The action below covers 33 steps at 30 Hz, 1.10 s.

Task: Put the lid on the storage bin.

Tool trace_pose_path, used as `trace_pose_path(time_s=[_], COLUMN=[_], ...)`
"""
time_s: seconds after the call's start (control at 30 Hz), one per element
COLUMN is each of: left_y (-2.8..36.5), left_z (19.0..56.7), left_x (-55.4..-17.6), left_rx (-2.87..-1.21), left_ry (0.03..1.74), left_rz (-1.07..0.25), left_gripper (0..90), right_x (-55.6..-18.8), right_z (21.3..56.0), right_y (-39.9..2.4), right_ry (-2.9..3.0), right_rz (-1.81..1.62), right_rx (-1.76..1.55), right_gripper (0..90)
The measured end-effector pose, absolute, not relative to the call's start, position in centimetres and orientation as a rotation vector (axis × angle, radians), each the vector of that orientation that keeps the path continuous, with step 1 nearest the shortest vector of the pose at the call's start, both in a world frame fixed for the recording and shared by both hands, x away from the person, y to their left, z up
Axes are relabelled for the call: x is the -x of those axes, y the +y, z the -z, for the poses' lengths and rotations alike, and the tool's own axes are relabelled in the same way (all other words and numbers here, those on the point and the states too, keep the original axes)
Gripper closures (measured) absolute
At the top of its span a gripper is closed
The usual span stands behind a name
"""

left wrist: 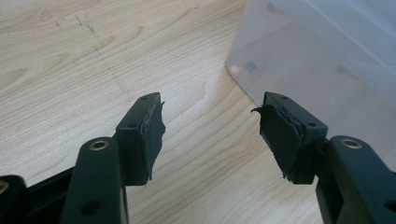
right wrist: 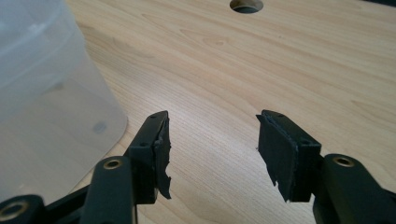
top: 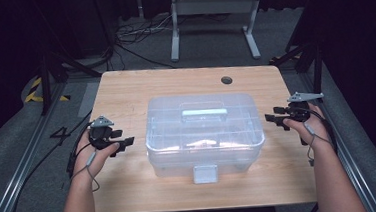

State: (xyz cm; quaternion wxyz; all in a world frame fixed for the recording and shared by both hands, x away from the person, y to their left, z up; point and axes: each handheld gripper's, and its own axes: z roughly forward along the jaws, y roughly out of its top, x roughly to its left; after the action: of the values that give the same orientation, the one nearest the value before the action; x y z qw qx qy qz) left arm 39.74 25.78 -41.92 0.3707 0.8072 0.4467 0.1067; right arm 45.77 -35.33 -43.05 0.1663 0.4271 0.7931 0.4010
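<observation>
High view: a clear lidded box (top: 204, 135) is flanked by both tongs on the desk (top: 125, 90).
Left tongs (left wrist: 210, 126) and right tongs (right wrist: 212, 144) are seen spread and empty in their gripper views.

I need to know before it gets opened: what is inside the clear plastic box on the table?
Through the lid of the clear plastic box, divider walls of a compartment tray show, with something pale near the front. The frosted plastic blurs it, so what it is and anything beneath cannot be told.

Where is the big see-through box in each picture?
High view: the clear box sits mid-table, between the two grippers.
Left gripper view: its rounded corner fills the upper right.
Right gripper view: its side wall fills the left edge.
Shared landmark: the wooden table.
</observation>
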Motion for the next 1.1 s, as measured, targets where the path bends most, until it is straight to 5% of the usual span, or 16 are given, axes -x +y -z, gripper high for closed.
trace_pose_path(time_s=[1.1], left_y=[25.2], left_z=[45.5], left_x=[-41.0], left_rx=[-2.15], left_ry=[1.137], left_rz=[-0.246], left_gripper=[38.1], right_x=[-47.2], right_z=[48.3], right_y=[-33.1], right_ry=[2.226], right_rz=[-1.102], right_rx=[-1.199], right_gripper=[42.2])
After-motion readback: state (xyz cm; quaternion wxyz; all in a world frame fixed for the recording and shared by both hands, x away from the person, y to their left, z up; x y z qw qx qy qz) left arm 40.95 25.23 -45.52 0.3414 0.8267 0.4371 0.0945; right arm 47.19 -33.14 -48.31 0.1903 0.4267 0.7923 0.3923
